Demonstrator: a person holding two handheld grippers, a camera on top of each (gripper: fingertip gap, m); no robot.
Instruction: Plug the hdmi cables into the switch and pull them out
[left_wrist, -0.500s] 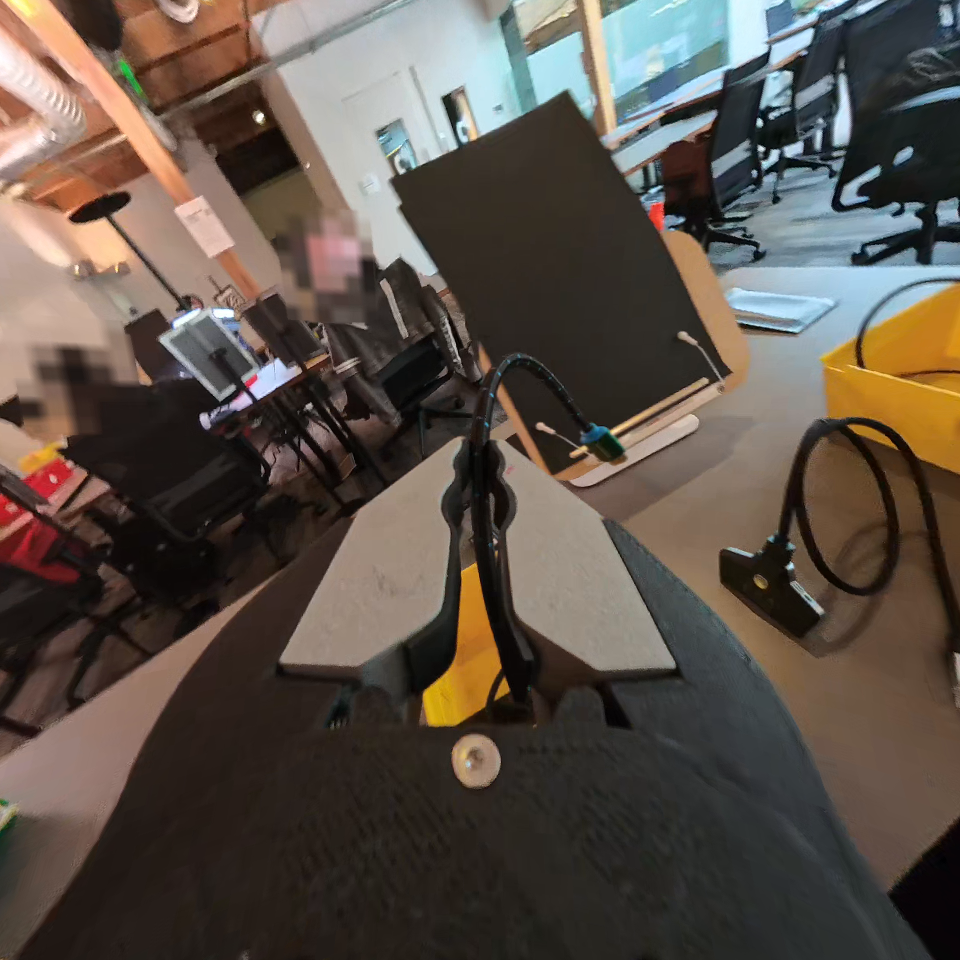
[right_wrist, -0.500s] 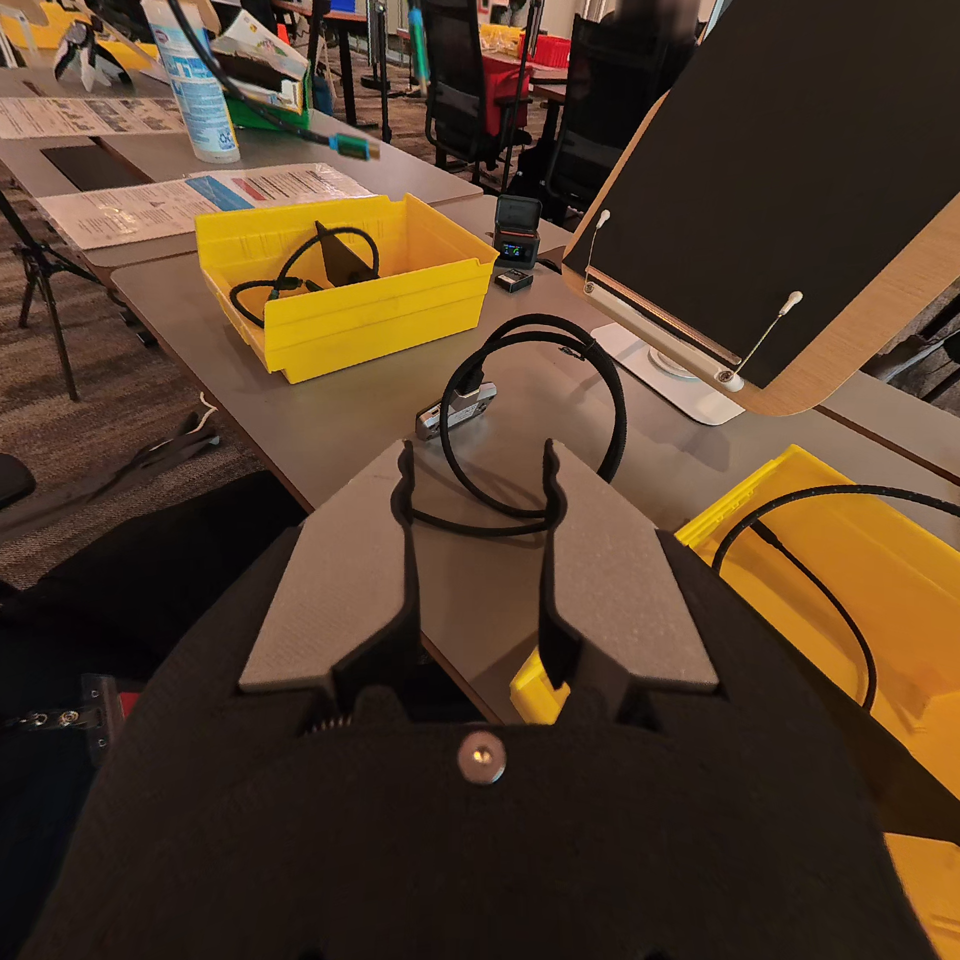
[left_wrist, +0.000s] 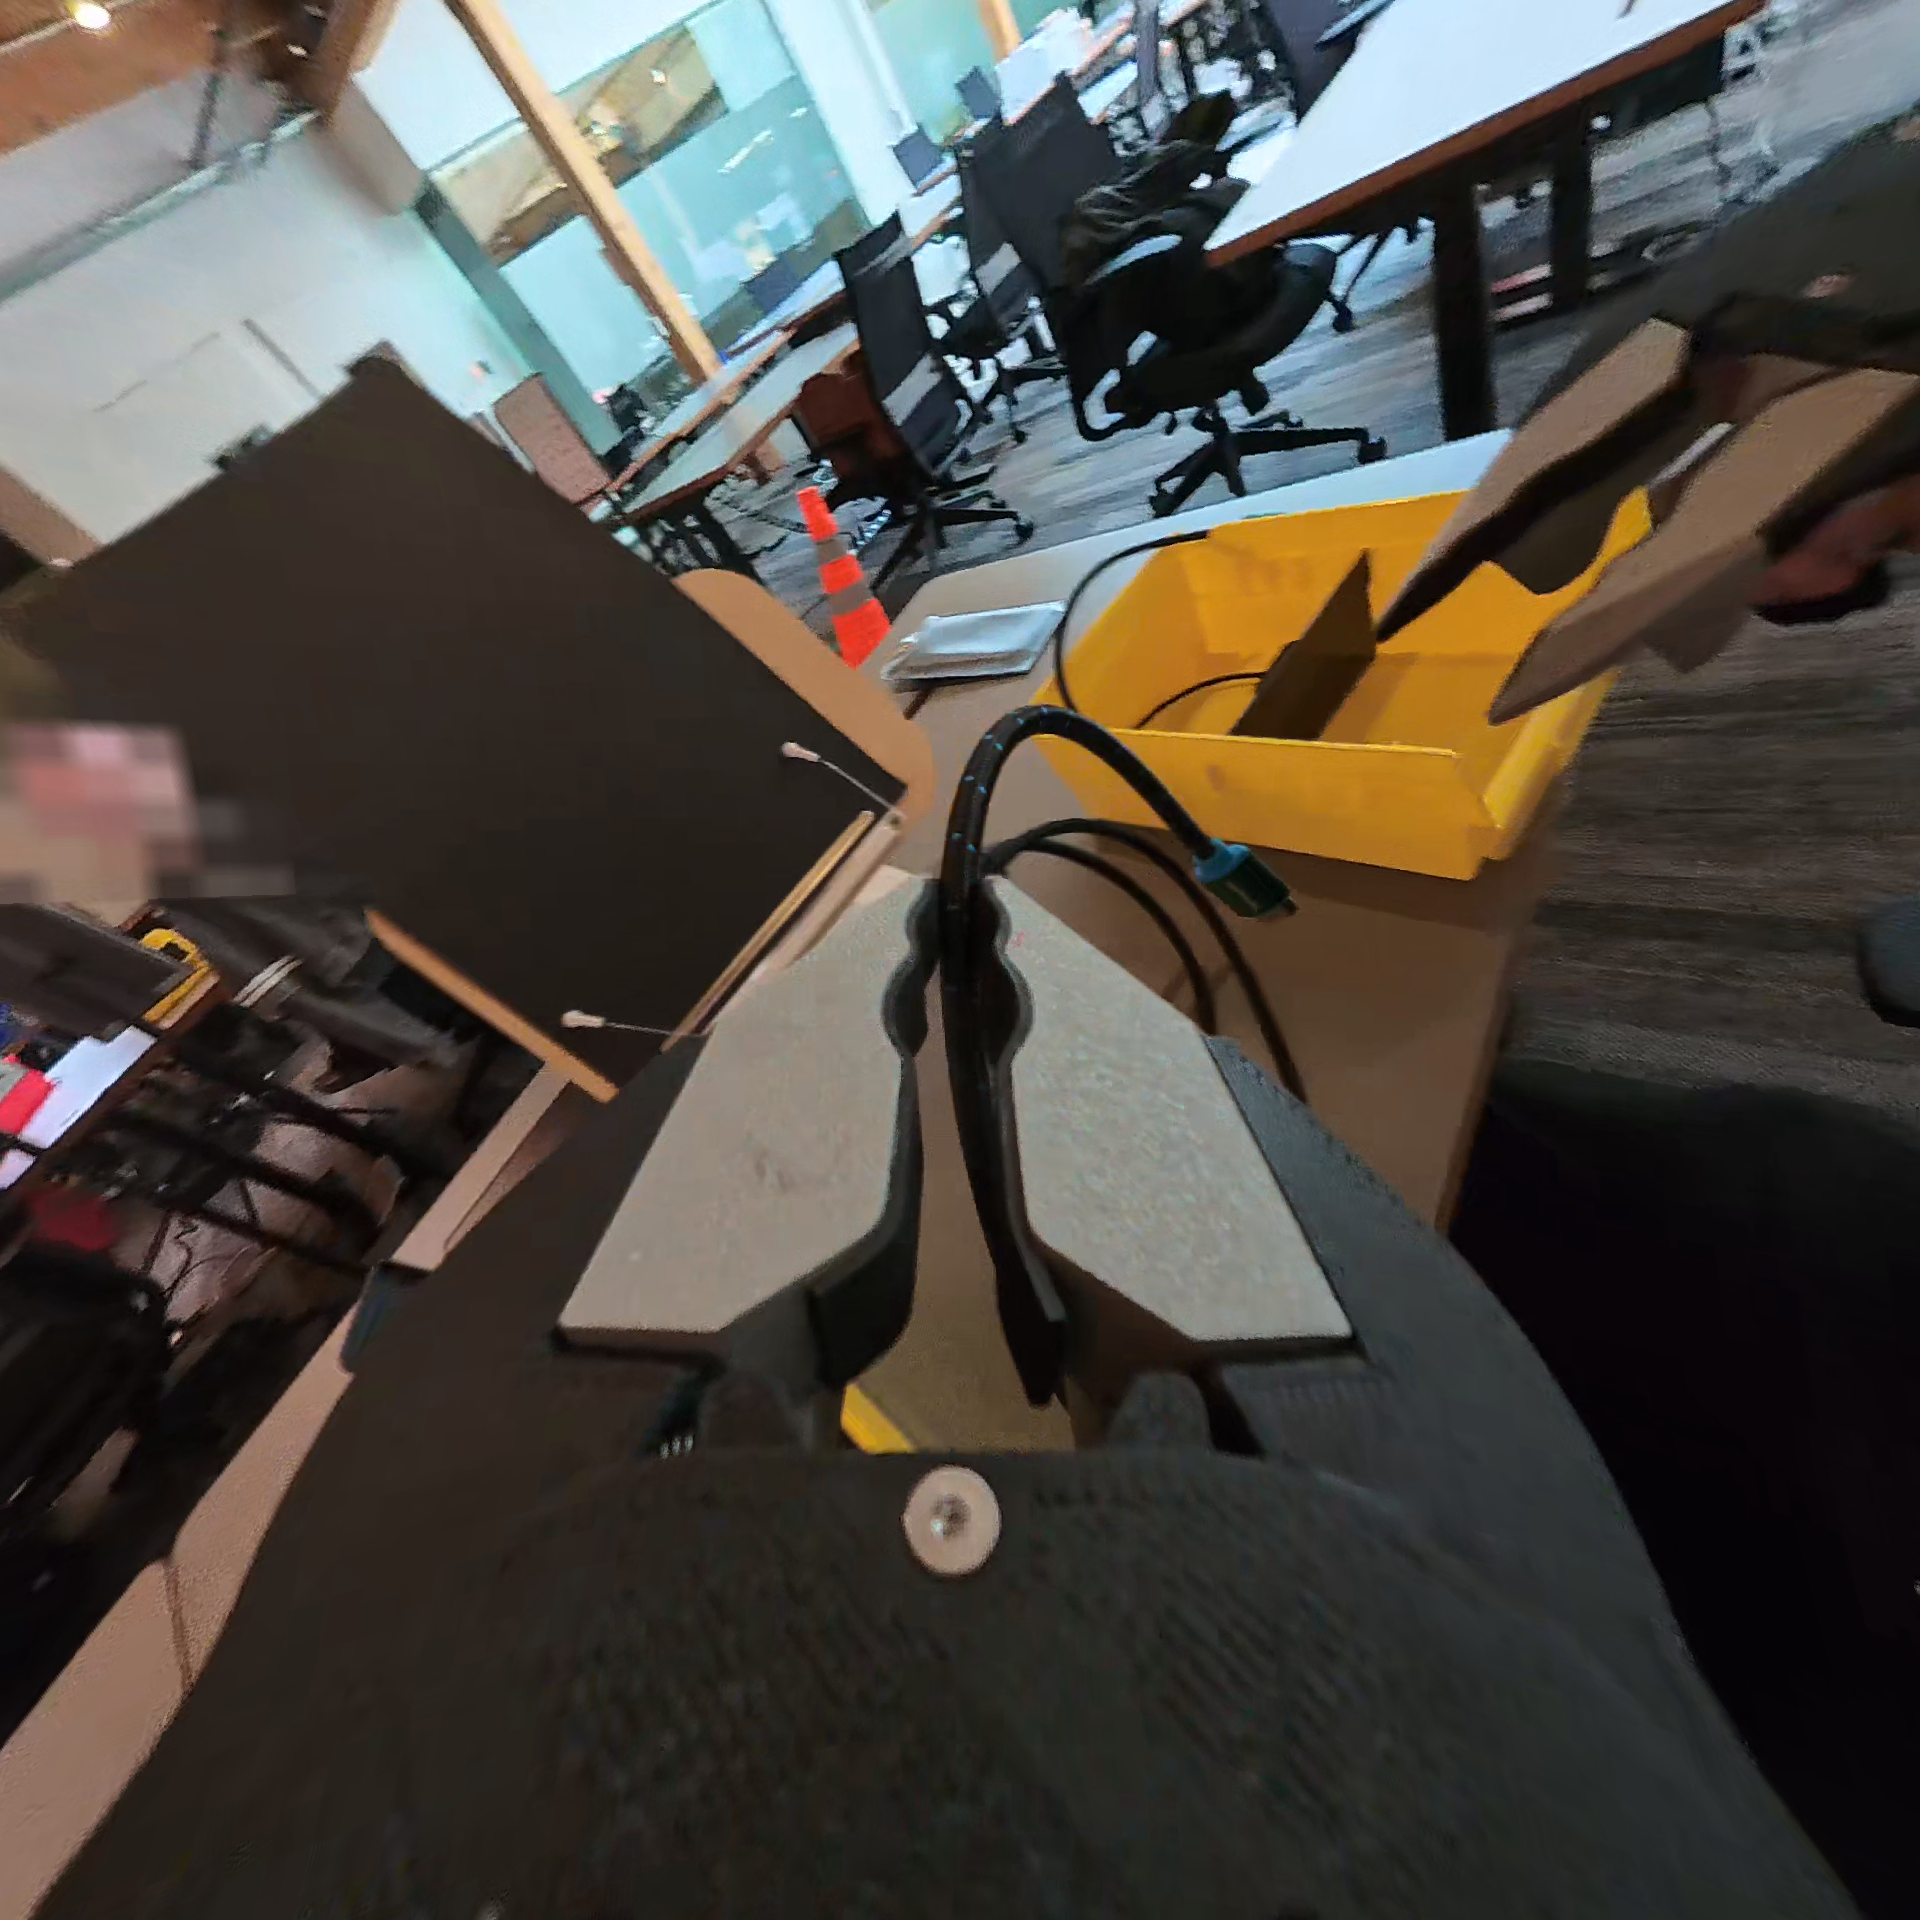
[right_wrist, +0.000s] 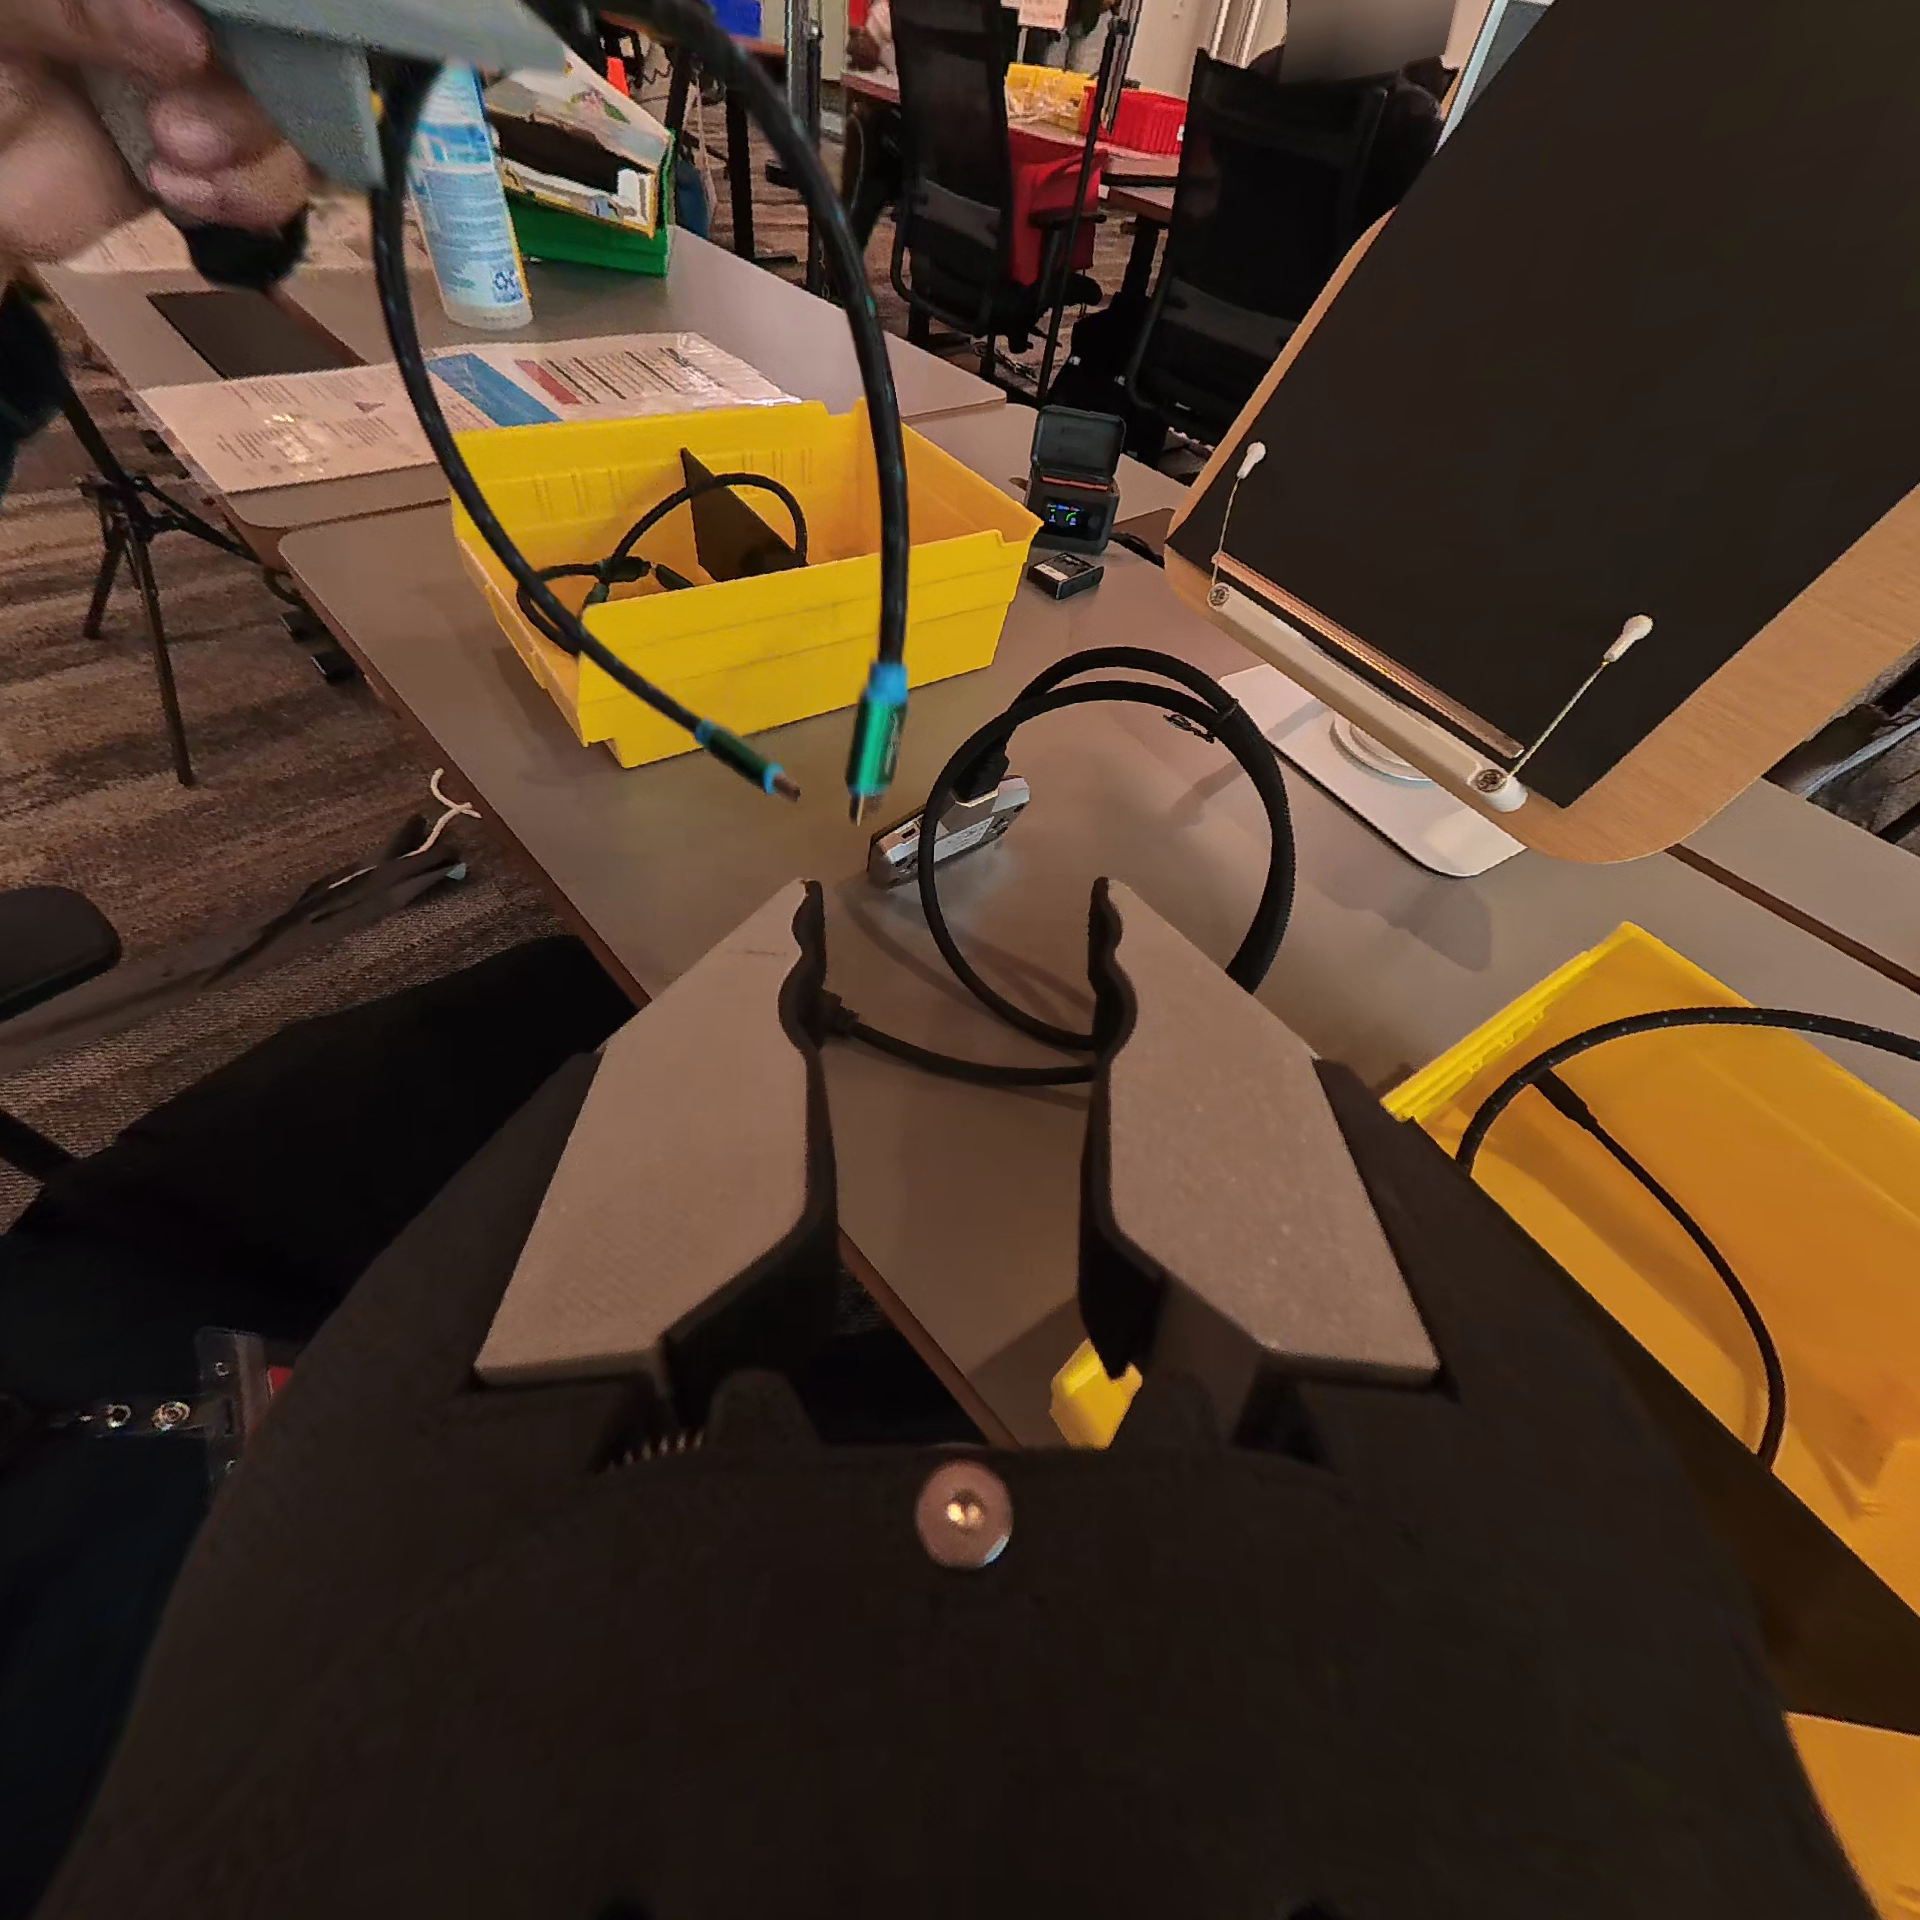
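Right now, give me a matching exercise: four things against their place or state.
Things:
1. left claw
2. right claw
3. switch
4. green plug

States:
A. lying on the table
B. open, holding nothing
C. dangling above the table
D. shut on a black cable

Pairs: 1-D, 2-B, 3-A, 4-C

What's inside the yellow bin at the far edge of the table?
In the yellow bin lie a coiled black cable and an upright dark divider. The front wall hides the bin's floor near it.
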